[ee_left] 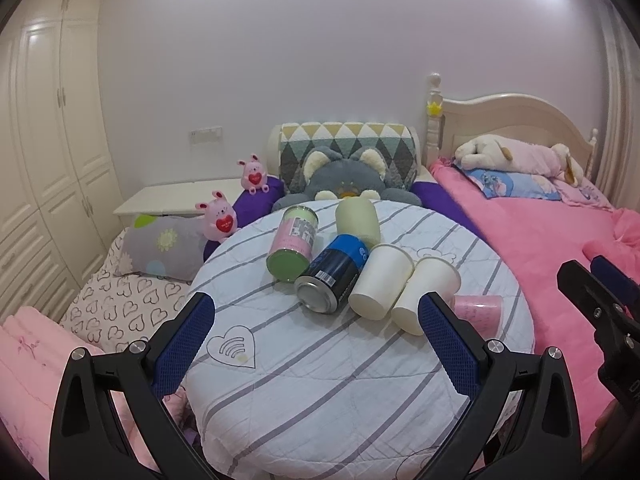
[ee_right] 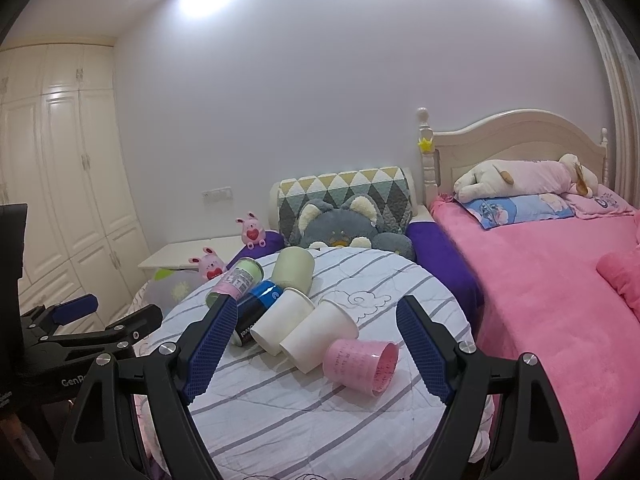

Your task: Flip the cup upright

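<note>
Left gripper (ee_left: 316, 344): hovering over the near side of the striped round cushion (ee_left: 320, 380), jaws spread wide, holding nothing.
Right gripper (ee_right: 316, 350): also hovering with its jaws wide apart and empty, aimed at the row of containers.
Pink cup (ee_right: 362, 366): lying on its side at the 3 o'clock end of the row, mouth facing toward 4 o'clock; likely the nearest candidate for the right gripper.
White cups: 2 paper cups, (ee_right: 282, 322) and (ee_right: 318, 334), are lying on their sides, touching each other, mouths pointing toward 1 o'clock.
Green cup (ee_right: 292, 274): lying at the 12 o'clock side, behind the others.
Cans: a blue can (ee_right: 256, 310) and a pink-and-green can (ee_right: 236, 280) are lying beside the cups at 10 o'clock.
Handling: the cups are looking light and thin-walled, so a hard squeeze is likely crushing them; they are also prone to rolling on the soft quilt.
Hold: taking 1 across its side wall near the middle, gently, seems safest.
Risk: nudging 1 cup is likely shifting its touching neighbours.
</note>
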{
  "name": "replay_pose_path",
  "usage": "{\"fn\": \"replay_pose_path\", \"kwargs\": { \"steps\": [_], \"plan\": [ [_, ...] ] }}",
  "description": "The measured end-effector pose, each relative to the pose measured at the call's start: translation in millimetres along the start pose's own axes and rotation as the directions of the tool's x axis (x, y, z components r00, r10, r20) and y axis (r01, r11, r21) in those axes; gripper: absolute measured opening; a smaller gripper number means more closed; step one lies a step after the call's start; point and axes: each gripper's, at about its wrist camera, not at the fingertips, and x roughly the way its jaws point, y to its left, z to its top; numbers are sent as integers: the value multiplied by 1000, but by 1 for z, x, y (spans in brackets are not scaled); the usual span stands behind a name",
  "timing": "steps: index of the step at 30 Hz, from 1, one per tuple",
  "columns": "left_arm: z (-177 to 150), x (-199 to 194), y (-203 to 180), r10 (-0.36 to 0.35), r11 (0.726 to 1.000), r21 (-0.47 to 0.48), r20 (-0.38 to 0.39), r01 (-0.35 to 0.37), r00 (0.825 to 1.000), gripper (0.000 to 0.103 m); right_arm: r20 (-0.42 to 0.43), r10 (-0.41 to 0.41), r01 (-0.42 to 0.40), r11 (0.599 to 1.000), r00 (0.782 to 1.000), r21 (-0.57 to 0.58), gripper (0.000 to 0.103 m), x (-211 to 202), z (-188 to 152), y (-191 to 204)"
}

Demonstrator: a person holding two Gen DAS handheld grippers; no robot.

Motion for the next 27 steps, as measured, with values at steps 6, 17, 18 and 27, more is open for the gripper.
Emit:
{"fn": "replay_pose_path", "kwargs": {
  "steps": [6,17,18,27],
  "plan": [
    [0,12,0,-1,1000,-2,-23,1,1000,103,-14,-4,4,1000,1000,3,83,4,-1,-3],
    [-7,41,-17,-49,998,41,-109,54,993,103,-49,-28,29,999,998,22,83,17,-5,-15],
    [-8,44,-21,-59,997,51,-119,65,991,103,-56,-32,33,999,998,25,83,19,-6,-17],
    [-19,77,-55,-127,983,106,-202,151,971,103,-107,-67,73,996,992,55,83,33,-14,-44]
  ]
}}
